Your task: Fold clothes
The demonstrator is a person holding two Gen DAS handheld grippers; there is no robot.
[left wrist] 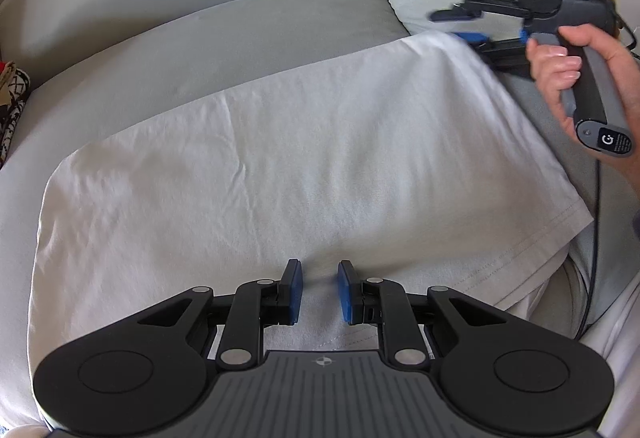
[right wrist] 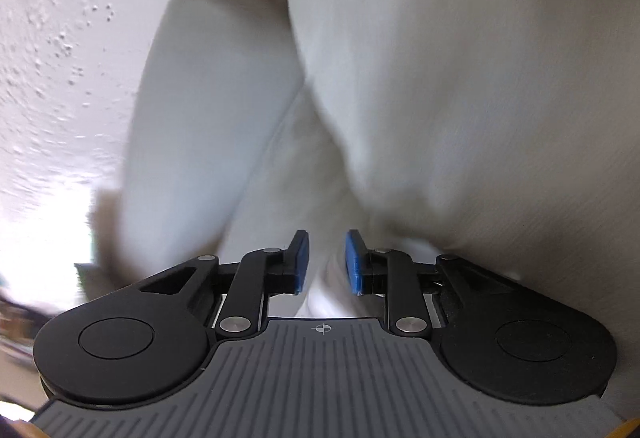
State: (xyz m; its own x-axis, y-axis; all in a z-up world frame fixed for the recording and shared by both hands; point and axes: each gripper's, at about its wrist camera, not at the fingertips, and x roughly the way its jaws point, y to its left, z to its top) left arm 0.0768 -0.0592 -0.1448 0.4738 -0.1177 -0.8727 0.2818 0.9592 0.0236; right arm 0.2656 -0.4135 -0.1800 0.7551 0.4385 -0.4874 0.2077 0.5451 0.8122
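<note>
Currently: 1 white garment [left wrist: 304, 158] on sofa [left wrist: 240, 22] | left tool [left wrist: 319, 290] released, pads apart | right tool [right wrist: 327, 258] released, garment fold between its pads

— What's the garment?

— A pale grey-white cotton T-shirt [left wrist: 280, 158], folded into a broad rectangle and lying flat across the grey sofa seat cushion [left wrist: 240, 34].

— Smooth?

— Mostly, with fine creases. Its stitched hem runs along the right side, and a second layer shows beneath at the near right corner.

— Where does it reach?

— From the cushion's near edge back toward the pillow end at the far right.
</note>
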